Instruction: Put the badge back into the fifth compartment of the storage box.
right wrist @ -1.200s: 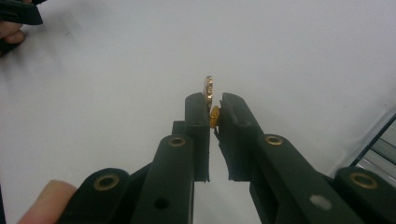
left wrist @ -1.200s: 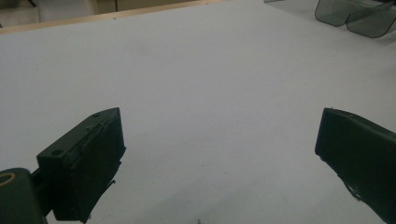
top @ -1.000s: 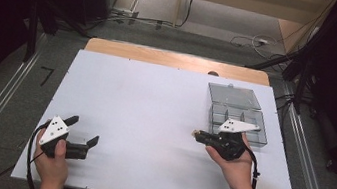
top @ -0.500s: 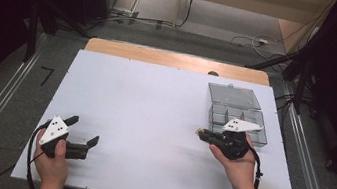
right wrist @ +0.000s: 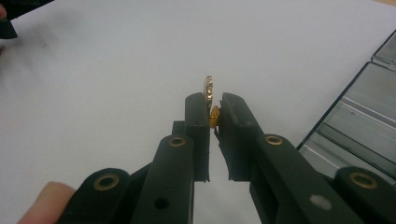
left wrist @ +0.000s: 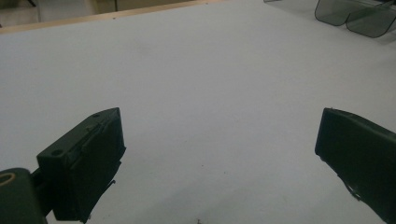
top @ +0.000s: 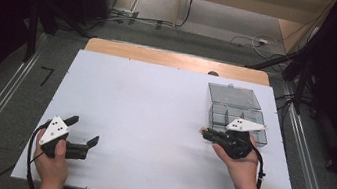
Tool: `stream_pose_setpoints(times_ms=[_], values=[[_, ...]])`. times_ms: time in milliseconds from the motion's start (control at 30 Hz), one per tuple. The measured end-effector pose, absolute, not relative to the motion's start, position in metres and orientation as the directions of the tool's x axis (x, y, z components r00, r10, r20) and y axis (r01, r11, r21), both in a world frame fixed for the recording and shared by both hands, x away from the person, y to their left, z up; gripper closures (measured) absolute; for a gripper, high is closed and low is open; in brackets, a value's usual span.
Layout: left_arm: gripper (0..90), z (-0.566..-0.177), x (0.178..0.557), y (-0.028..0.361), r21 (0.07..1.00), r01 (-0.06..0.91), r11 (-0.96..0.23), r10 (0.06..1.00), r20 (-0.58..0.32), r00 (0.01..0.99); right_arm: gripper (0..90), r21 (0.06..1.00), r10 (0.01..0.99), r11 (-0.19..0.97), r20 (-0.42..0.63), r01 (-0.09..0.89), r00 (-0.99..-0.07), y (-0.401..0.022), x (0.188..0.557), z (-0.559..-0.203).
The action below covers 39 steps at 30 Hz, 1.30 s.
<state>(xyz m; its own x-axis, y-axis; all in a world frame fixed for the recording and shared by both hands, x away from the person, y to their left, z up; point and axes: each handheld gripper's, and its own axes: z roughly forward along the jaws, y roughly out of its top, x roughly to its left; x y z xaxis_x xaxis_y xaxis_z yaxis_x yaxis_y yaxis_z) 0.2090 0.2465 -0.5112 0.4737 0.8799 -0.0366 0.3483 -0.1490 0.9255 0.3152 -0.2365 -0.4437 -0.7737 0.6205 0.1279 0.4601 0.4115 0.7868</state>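
My right gripper hovers low over the white table, just left of a clear compartment box. In the right gripper view its jaws stand shut on a small gold metal piece that sticks up past the tips. The piece shows as a tiny orange speck in the high view. My left gripper rests at the table's front left, open, with bare table between its jaws.
The box's lid lies open flat behind its divided tray, which appears at the right edge of the right gripper view. A wooden strip runs along the table's far edge. Cables lie on the floor beyond.
The right gripper has drifted slightly to the right, closer to the box, still shut on the gold piece. The left gripper has stayed put.
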Motion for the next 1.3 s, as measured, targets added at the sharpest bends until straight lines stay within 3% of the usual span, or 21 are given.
stream_pose_setpoints(times_ms=[1300], values=[[2.0, -0.511, 0.209, 0.247, 0.925, 0.349, -0.149, 0.880, -0.037, 0.474, 80.0, 0.799, 0.690, 0.349, 0.135, 0.490, -0.711, -0.260, 0.323, -0.446]])
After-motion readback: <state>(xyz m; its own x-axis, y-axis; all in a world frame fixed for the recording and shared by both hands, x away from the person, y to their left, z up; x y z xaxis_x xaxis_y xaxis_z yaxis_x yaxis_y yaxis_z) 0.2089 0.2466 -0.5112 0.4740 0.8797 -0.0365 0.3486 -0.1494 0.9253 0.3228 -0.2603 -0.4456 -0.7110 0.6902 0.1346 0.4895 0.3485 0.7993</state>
